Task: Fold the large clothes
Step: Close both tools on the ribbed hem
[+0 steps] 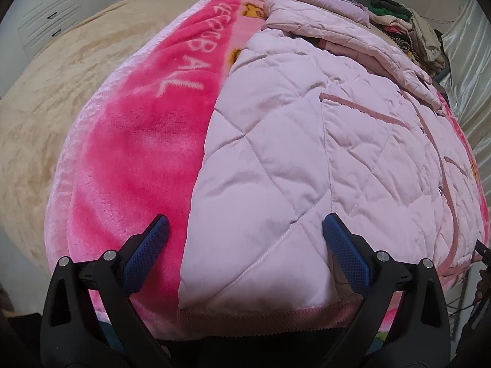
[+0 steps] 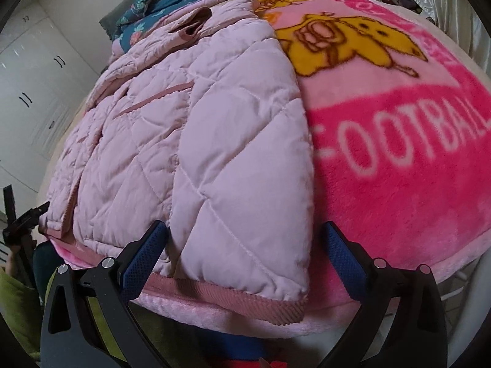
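Here, both grippers (image 1: 245, 239) (image 2: 244, 242) wide over jacket (image 1: 300, 153).

Soft, even indoor light is falling across both views, leaving the pale pink quilted jacket (image 1: 307, 153) bright without glare. Faint shadows are gathering under its hem and beneath the black, blue-padded left tool (image 1: 245, 236). Fisheye distortion is bulging the centre and bending the edges, where dark vignetting is closing in. The white cupboard doors (image 2: 33, 92) are smearing slightly with blur.
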`<state>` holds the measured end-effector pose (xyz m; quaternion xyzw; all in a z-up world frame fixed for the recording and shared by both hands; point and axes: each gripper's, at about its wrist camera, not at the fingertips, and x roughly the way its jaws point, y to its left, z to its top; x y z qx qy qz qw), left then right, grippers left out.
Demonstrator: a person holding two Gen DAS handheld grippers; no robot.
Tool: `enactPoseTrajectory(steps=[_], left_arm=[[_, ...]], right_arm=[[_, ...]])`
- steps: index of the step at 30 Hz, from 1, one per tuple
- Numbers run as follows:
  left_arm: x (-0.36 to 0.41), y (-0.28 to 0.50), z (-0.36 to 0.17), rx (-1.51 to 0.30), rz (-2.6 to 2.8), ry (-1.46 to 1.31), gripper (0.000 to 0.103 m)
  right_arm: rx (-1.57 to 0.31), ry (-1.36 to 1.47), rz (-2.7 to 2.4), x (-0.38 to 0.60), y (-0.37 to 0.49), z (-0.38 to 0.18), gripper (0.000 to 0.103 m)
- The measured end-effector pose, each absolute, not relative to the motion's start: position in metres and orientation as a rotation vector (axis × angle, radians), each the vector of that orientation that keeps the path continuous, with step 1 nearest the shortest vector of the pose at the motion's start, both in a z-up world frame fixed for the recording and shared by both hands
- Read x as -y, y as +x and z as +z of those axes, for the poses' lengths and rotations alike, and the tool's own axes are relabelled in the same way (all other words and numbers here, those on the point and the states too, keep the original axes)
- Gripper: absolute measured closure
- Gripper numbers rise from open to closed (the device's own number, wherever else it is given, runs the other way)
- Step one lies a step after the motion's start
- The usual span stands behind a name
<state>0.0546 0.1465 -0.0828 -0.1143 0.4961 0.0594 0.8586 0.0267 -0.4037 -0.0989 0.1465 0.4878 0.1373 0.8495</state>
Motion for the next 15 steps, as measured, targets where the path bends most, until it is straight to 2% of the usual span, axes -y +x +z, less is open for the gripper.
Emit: enactPoseTrajectory(steps=[1,3,4,6,8,13,14,15], left_arm=[[-0.147,0.055,-0.083,-1.042,0.125,-0.242,0.009],[-0.147,0.054,-0.083,-1.042,0.123,-0.249,0.009],[-0.147,0.054,-0.084,-1.044,0.122,-0.256,0.009],[-0.148,0.055,-0.084,-1.047,0.118,-0.264,0.009],[-0.15,0.055,-0.085,-1.053,0.111,-0.272,0.009],[-0.153,0.06,-0.088,-1.066,0.083,-0.296,0.009],[-0.153,0.06,-0.088,-1.067,0.076,-0.295,0.011],[-0.153,0.061,-0.088,-1.064,0.062,-0.294,0.018]], right_arm=[[-1.017,0.316,0.305,0.403,0.025,-0.099,0.006],[-1.0,0.326,0.348,0.397,0.02,-0.097,0.024],[-0.988,0.313,0.361,0.394,0.017,-0.094,0.028],[-0.958,0.291,0.393,0.39,0.014,-0.084,0.054],[-0.916,0.266,0.423,0.387,0.011,-0.071,0.063],[-0.854,0.245,0.464,0.379,0.017,-0.048,0.062],[-0.859,0.248,0.468,0.379,0.018,-0.049,0.061],[-0.871,0.251,0.471,0.378,0.02,-0.052,0.054]])
